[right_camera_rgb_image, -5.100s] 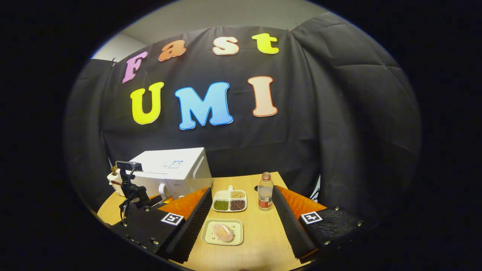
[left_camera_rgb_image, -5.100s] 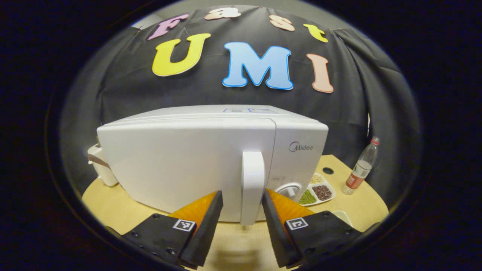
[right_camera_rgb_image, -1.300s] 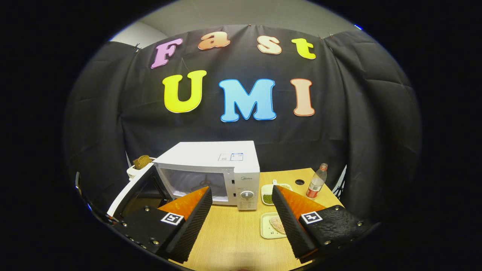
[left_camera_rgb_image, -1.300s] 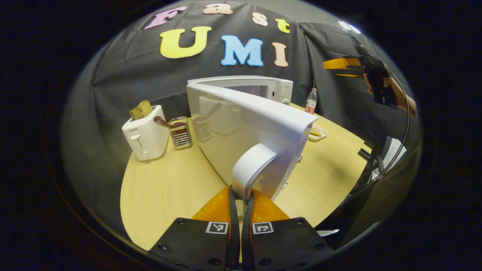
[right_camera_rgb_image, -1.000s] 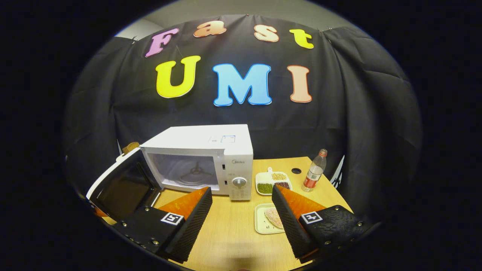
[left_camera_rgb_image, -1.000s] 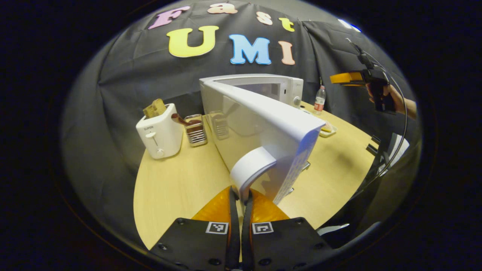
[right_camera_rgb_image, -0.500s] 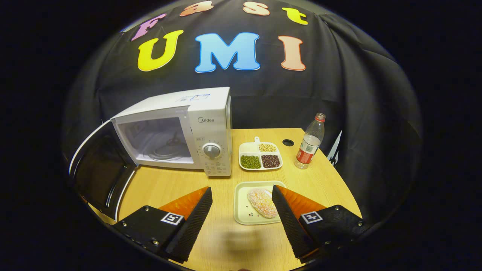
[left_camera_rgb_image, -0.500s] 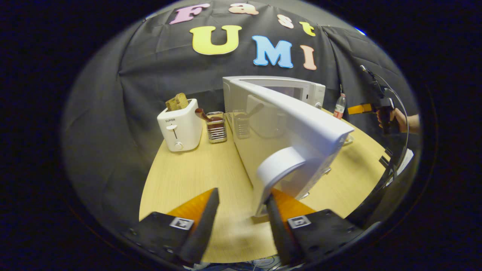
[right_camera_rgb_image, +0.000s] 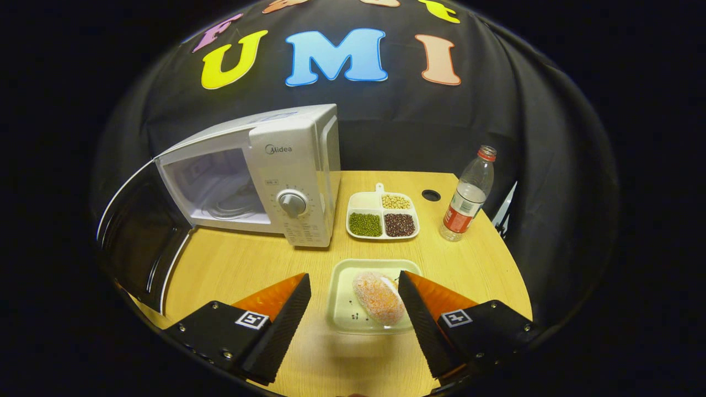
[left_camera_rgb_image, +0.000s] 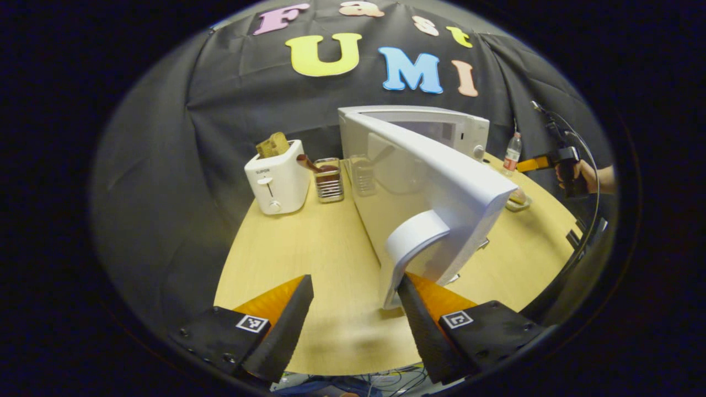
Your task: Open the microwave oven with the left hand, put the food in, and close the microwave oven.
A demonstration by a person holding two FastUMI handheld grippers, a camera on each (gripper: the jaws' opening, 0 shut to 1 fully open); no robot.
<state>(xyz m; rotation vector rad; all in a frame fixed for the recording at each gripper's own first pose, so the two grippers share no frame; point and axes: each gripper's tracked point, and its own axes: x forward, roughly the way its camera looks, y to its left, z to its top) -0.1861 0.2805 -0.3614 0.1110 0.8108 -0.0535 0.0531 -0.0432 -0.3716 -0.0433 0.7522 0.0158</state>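
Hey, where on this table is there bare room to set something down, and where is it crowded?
Free: the tabletop between the microwave front and the plate with the food; also the stretch in front of the toaster, left of the open door. Crowded: right of the microwave, around the divided dish and bottle.
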